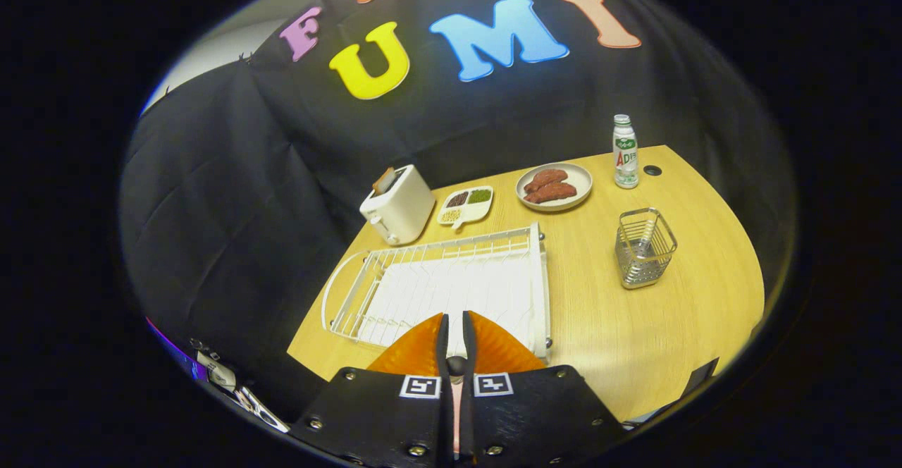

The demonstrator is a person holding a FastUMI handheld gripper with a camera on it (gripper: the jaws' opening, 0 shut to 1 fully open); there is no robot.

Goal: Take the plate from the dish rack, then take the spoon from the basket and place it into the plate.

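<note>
Gripper (456, 334) nearly closed, a thin gap between the fingers, clamped on the rim of an orange plate (423, 352) held above the near end of the white dish rack (394, 278). Farther right, metal basket (645, 246) on the wooden table (599, 313); spoon inside hard to make out. Beyond: toaster (398, 204), divided snack dish (465, 206), plate of sausages (554, 186), bottle (625, 152).

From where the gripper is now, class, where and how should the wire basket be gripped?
Probably its near top rim, from above, one jaw inside, one outside: the wire basket stands upright, open-topped, thin-walled. The gripper, jaws shut, hangs over the dish rack.
</note>
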